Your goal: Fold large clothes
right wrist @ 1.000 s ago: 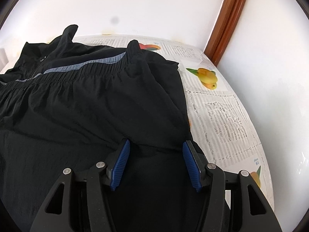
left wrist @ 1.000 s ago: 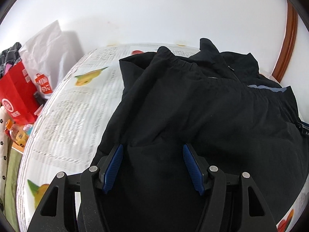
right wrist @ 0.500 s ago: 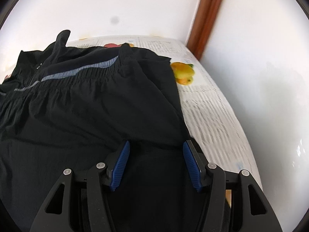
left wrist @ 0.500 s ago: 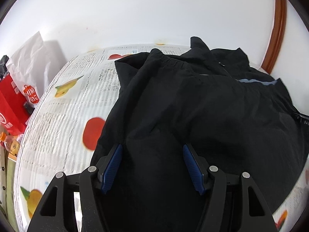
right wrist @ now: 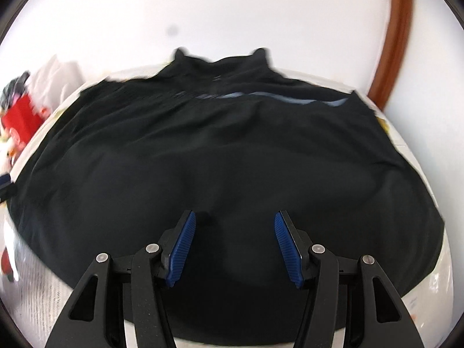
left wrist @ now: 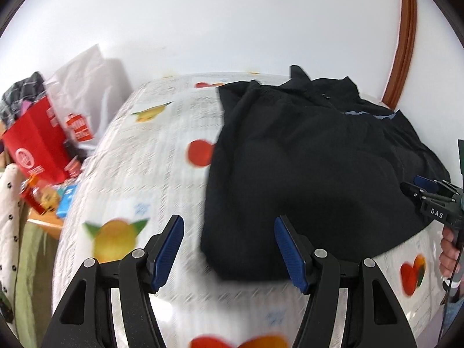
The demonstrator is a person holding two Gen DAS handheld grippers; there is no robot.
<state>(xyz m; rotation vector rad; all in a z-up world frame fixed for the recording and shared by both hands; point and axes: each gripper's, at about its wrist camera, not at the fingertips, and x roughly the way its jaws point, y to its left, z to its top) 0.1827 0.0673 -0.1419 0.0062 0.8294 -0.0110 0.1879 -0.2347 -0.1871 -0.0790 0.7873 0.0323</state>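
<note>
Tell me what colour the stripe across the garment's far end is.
Pale grey-blue, against the black garment; the stripe shows best in the right wrist view.

You face a plain white wall [left wrist: 232, 23] with a brown wooden frame [left wrist: 404, 40] curving up at the right. Fruit-printed newspaper [left wrist: 150, 156] covers the counter; a red bag [left wrist: 34, 142] stands left.

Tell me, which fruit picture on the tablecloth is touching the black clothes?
The round red fruit. Its right edge disappears under the black clothes. The yellow fruit with green leaves and the far yellow one sit clear of the clothes.
</note>
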